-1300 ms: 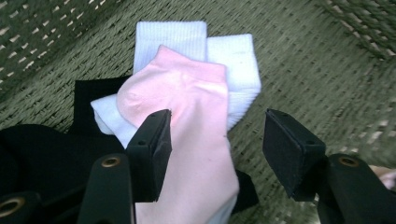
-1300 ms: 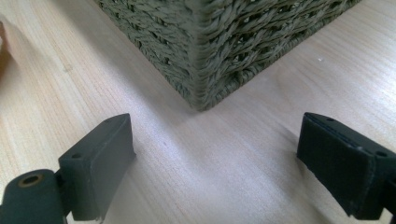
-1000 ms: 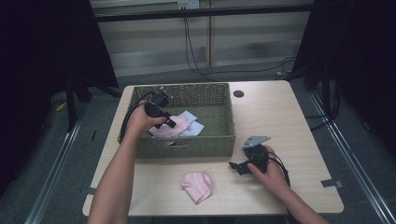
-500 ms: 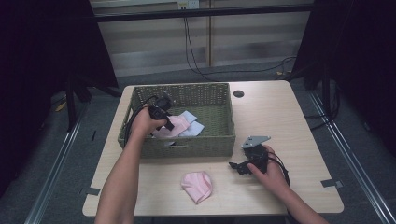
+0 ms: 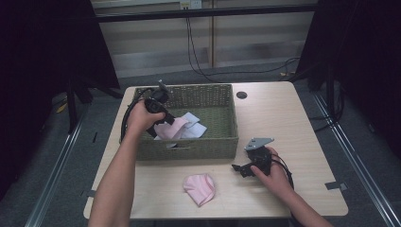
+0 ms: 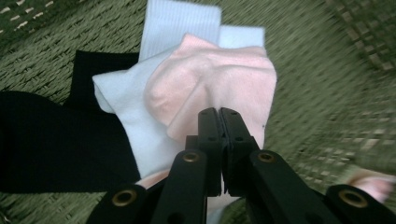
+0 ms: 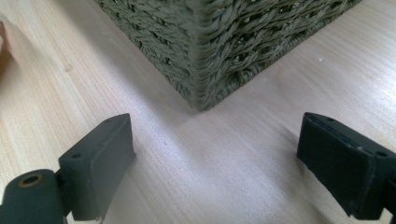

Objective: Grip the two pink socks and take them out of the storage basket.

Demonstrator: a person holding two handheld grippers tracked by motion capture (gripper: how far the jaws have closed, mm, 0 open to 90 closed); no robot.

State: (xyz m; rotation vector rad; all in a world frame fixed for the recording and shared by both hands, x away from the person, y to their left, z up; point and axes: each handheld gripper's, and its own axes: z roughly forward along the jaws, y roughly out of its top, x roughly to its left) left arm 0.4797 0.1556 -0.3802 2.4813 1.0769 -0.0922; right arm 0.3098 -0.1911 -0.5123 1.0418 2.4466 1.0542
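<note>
The left gripper [image 6: 219, 116], jaws just pressed together pinching a pink sock [image 6: 219, 81], lifts it inside the green woven basket [image 5: 208, 97]. Another pink sock [image 5: 200, 188] already lies on the wooden table [image 5: 283, 118]; white and black socks remain inside. The right gripper [image 7: 215, 154] rests beside the basket, jaws spread.

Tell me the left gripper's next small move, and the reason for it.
Probably lift straight up. The left gripper has just closed its jaws on the pink sock, which lies on white socks inside the basket. A matching pink sock waits on the table, so it likely goes there.
</note>
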